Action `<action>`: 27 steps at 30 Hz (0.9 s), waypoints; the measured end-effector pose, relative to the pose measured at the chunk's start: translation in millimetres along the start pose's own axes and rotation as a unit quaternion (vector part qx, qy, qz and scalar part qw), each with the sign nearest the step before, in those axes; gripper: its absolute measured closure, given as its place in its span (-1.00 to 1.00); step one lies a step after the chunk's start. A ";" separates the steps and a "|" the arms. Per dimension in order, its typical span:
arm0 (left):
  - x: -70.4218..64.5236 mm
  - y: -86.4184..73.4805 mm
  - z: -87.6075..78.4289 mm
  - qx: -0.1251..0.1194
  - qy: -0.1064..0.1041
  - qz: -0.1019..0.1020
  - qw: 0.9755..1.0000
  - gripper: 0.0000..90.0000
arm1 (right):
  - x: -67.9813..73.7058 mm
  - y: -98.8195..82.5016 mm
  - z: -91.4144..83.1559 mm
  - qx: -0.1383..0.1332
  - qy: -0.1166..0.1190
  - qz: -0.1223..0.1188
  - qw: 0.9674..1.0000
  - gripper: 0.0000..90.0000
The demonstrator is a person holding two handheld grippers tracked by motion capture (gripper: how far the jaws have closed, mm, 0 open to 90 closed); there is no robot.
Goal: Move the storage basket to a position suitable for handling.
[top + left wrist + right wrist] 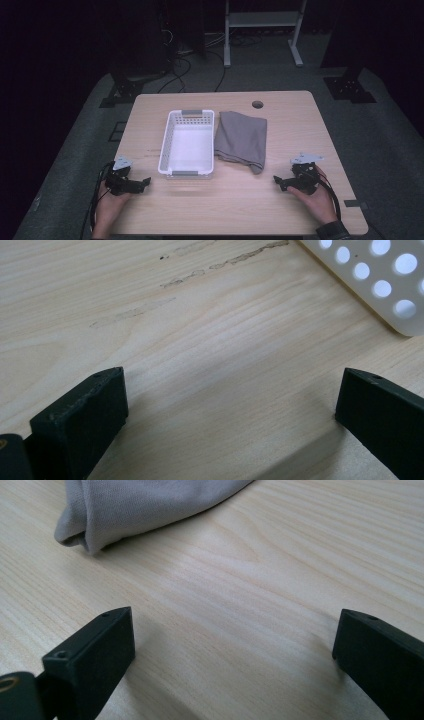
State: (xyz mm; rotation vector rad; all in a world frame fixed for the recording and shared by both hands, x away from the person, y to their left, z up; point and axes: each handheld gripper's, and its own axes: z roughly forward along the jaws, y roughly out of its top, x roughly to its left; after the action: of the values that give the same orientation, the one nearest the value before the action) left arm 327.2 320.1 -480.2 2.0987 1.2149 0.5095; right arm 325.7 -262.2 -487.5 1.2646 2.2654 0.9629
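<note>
Resting low on a pale wooden table (pixel 280 205), the left gripper (pixel 146 182) and the right gripper (pixel 276 181) each sit in a person's hand near the table's near edge, well apart, tips turned toward each other. Both stand with jaws spread wide and nothing between them, only bare wood grain showing in the gap in each gripper view. A white perforated basket (pixel 167 142) with grey handle strips at both short ends lies lengthwise at the table's middle, nothing inside it, and a folded grey cloth (pixel 242 139) lies just beside its right wall, flat, with one corner drooping toward the right gripper. From above, the full layout is plain, along with a round cable hole (pixel 257 104) near the far edge and the dark floor and a white frame beyond. The left gripper view adds what that height hides: faint scuffed streaks in the wood and, at upper right, a corner of the basket (pixel 380 280) with its rows of round holes. The right gripper view brings in the cloth (pixel 145 502) close, showing a fine knit weave and a rolled, doubled fold at its nearest corner, clear of the jaws.
</note>
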 end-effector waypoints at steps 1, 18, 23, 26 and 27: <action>0.7 0.3 -1.1 -0.002 0.000 -0.002 1.000 -1.00 | 0.1 0.0 0.0 0.000 0.000 0.000 1.000 -0.94; 12.1 19.3 -36.8 -0.048 -0.019 -0.007 0.999 -0.89 | -0.1 0.1 0.1 0.000 -0.001 0.001 1.000 -0.94; 13.7 30.0 -47.1 -0.062 -0.024 -0.005 0.998 -0.87 | -0.1 0.1 0.1 0.000 -0.002 0.002 1.000 -0.94; 11.9 40.2 -50.7 -0.067 -0.030 0.000 0.997 -0.85 | -0.4 0.1 0.1 0.000 -0.003 0.002 1.000 -0.94; 11.1 43.0 -50.8 -0.069 -0.030 0.001 0.997 -0.84 | -0.3 0.2 0.2 0.000 -0.003 0.004 1.000 -0.94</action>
State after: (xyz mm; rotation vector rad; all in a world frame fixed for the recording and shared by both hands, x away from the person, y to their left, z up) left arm 328.0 331.7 -413.6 1.9856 1.1119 0.5134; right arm 326.1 -262.3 -487.5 1.2748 2.2578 0.9602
